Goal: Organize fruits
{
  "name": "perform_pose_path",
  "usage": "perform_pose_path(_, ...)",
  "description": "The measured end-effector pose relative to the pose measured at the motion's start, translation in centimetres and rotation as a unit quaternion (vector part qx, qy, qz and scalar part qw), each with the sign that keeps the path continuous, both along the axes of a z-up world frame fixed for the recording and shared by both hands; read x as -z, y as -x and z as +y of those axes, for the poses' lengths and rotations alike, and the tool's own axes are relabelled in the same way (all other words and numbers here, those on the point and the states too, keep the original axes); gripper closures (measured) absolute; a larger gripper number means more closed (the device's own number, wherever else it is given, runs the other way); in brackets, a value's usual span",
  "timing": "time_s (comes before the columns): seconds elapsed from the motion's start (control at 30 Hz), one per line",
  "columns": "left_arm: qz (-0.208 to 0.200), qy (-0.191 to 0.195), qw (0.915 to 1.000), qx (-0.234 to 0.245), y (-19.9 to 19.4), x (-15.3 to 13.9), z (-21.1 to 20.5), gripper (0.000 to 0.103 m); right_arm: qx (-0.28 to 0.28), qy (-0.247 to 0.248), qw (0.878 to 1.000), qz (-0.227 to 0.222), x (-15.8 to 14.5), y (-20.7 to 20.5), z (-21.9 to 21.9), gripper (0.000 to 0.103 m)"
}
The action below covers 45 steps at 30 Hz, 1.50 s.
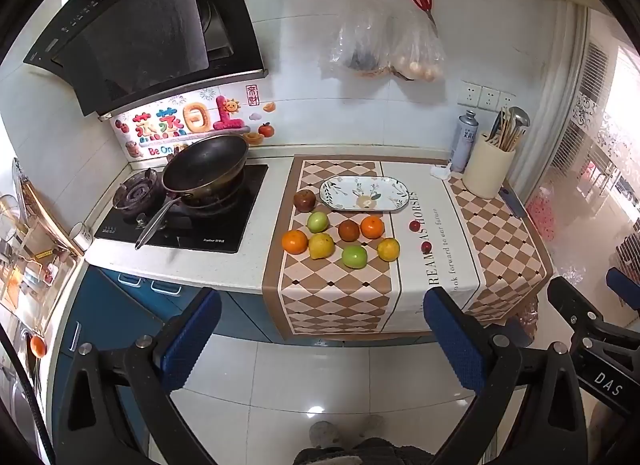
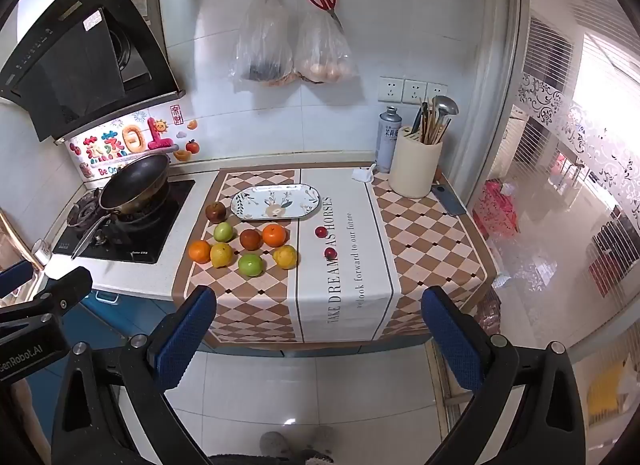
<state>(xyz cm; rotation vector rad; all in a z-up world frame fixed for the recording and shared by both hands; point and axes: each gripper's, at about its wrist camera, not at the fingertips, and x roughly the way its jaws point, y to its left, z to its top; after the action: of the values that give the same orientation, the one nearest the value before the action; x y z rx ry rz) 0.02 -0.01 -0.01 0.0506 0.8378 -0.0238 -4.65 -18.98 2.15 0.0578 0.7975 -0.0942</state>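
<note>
Several fruits lie on the checked cloth (image 1: 336, 297): two oranges (image 1: 295, 241) (image 2: 274, 235), two lemons (image 1: 321, 245) (image 2: 285, 256), two green apples (image 1: 354, 256) (image 2: 223, 231), two dark red apples (image 1: 305, 200) (image 2: 250, 239) and two small red fruits (image 2: 321, 231). Behind them rests an empty oval patterned plate (image 1: 332, 191) (image 2: 248, 203). My left gripper (image 1: 322, 339) and right gripper (image 2: 320, 339) both hover open over the floor in front of the counter, far from the fruit, nothing between their blue pads. The right gripper's body shows at the left wrist view's right edge.
A wok (image 1: 205, 163) sits on the gas stove (image 1: 180, 217) left of the cloth. A cream utensil holder (image 2: 416, 165), a grey can (image 2: 387, 137) and a blue knife (image 2: 448, 199) stand at the back right. Plastic bags and red scissors hang on the wall. Slippered feet (image 2: 296, 445) below.
</note>
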Motion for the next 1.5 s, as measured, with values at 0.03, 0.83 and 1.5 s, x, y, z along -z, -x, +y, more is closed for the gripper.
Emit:
perform_pose_path(0.03,-0.002,0.004,1.0000,0.000,0.0,0.0,0.0,0.000,-0.001,0.000,1.000,0.000,0.0,0.0,0.0,0.000)
perform_pose_path(0.83,-0.002,0.005,1.0000,0.000,0.0,0.0,0.0,0.000,0.000,0.003,1.000,0.003,-0.4,0.2,0.8,0.000)
perform_pose_path(1.5,-0.001,0.009,1.0000,-0.001,-0.1,0.2,0.3,0.000,-0.009,0.000,1.000,0.008,-0.4,-0.2,1.3,0.000)
